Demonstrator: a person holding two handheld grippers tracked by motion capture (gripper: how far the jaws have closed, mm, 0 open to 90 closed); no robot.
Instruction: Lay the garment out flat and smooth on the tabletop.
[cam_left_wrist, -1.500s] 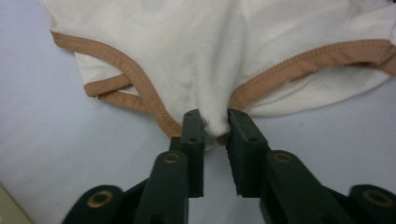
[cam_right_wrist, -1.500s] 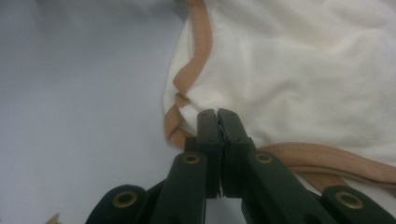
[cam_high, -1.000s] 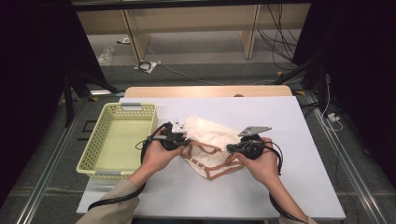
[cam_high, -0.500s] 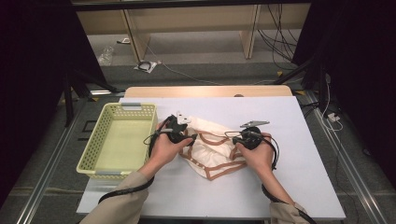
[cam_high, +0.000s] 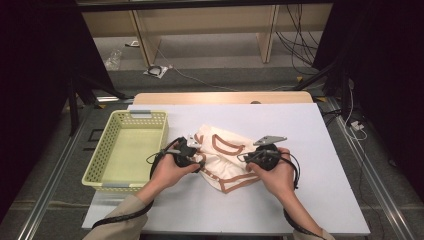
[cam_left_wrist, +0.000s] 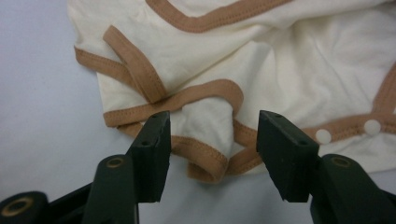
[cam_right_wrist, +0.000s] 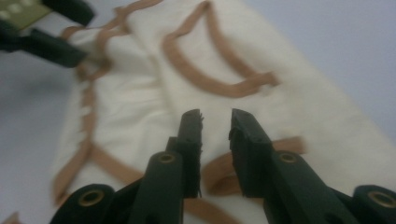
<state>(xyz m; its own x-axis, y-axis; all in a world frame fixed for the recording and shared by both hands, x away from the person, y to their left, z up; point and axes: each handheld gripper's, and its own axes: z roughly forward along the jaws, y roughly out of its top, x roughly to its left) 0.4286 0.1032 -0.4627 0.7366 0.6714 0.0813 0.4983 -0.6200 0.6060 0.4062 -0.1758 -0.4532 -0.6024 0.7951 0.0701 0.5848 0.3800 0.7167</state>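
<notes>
While both sets of jaws stand apart with no cloth pinched, having just been moving, the left gripper (cam_left_wrist: 212, 158) hovers over a brown-trimmed hem of the one cream garment (cam_high: 225, 157) and the right gripper (cam_right_wrist: 215, 122) over its far side. Folding seems under way; next, each needs a fresh hem grip. One yellow basket (cam_high: 95, 167) sits beyond the left gripper.
</notes>
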